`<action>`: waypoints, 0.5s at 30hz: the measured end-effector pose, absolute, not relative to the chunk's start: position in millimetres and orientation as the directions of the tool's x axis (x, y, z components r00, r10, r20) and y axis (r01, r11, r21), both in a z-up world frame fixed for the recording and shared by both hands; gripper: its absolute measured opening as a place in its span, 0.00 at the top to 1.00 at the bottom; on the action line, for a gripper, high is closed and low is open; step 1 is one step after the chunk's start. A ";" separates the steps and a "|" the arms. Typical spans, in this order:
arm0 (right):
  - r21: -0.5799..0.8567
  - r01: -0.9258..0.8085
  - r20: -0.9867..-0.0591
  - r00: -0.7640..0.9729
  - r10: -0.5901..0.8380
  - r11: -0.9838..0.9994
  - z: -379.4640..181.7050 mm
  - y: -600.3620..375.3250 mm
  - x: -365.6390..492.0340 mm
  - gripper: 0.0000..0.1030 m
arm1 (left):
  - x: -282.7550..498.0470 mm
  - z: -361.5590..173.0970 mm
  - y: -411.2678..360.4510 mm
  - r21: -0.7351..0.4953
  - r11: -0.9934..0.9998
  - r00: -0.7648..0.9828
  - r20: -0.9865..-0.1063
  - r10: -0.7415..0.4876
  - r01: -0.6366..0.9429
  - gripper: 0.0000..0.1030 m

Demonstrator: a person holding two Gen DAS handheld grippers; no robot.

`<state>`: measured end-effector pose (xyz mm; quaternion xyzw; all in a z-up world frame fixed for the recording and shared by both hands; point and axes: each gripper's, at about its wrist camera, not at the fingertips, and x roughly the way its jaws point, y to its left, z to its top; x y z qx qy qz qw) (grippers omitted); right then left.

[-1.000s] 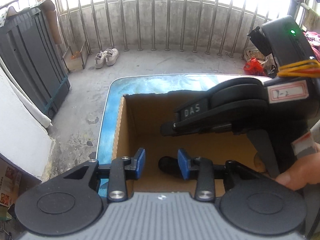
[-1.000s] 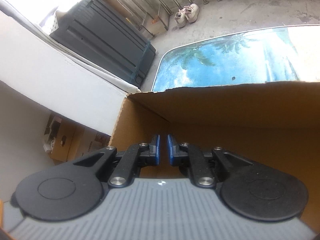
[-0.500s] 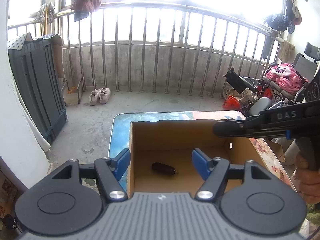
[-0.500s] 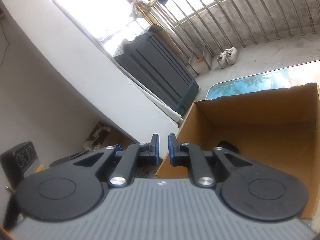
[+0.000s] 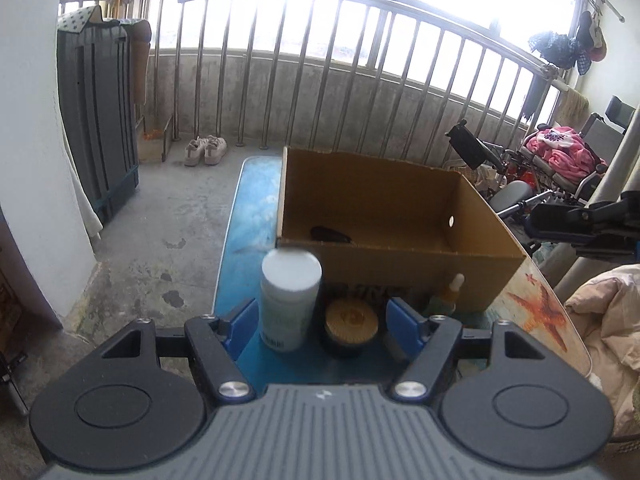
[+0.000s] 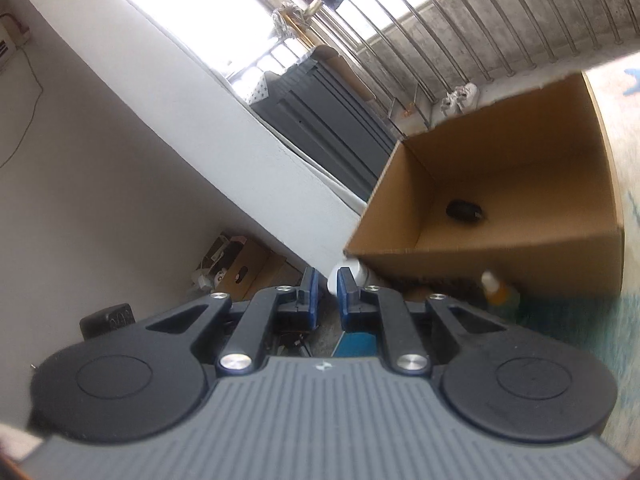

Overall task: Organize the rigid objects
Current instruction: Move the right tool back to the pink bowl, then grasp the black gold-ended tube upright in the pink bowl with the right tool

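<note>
While the dark oval object (image 5: 330, 235) lies alone on the floor of the cardboard box (image 5: 400, 264), I see a white-capped bottle (image 5: 290, 300), a round tin (image 5: 351, 319) and a dropper bottle (image 5: 448, 294) standing outside its near wall. My left gripper (image 5: 324, 322), over the box a second ago, now hangs back with jaws apart and empty; my right gripper (image 6: 327, 294) stays pinched together, empty.
</note>
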<state>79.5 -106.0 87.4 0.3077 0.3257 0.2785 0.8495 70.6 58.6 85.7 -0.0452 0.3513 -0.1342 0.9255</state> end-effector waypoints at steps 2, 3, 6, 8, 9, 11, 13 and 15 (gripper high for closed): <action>0.732 -0.231 -0.405 0.609 0.682 0.641 62.3 -97.6 67.8 0.89 | 63.2 69.4 55.5 -0.184 0.952 0.687 -0.660 -0.304 0.245 0.38; 0.742 -0.208 -0.417 0.602 0.681 0.638 48.9 -93.3 63.2 0.89 | 58.4 59.2 53.2 -0.183 0.949 0.674 -0.670 -0.312 0.257 0.39; 0.743 -0.137 -0.464 0.601 0.651 0.655 16.1 -78.7 62.5 0.88 | 53.9 40.3 40.9 -0.176 0.937 0.640 -0.691 -0.336 0.302 0.43; 0.745 -0.112 -0.474 0.604 0.641 0.657 -1.1 -72.0 64.4 0.86 | 54.3 28.5 31.2 -0.154 0.931 0.628 -0.700 -0.339 0.331 0.46; 0.749 -0.101 -0.479 0.600 0.641 0.654 -8.9 -67.7 72.0 0.84 | 55.0 19.9 25.4 -0.133 0.931 0.622 -0.711 -0.328 0.339 0.48; 0.754 -0.089 -0.487 0.589 0.645 0.650 -22.0 -59.9 81.9 0.81 | 59.1 6.2 15.6 -0.097 0.931 0.612 -0.729 -0.307 0.351 0.57; 0.760 -0.080 -0.494 0.575 0.653 0.645 -25.9 -53.1 103.9 0.79 | 64.8 -4.1 9.5 -0.081 0.929 0.594 -0.748 -0.297 0.362 0.63; 0.759 -0.080 -0.499 0.565 0.657 0.646 -31.1 -48.7 111.5 0.76 | 67.9 -16.0 3.0 -0.073 0.927 0.581 -0.760 -0.291 0.368 0.66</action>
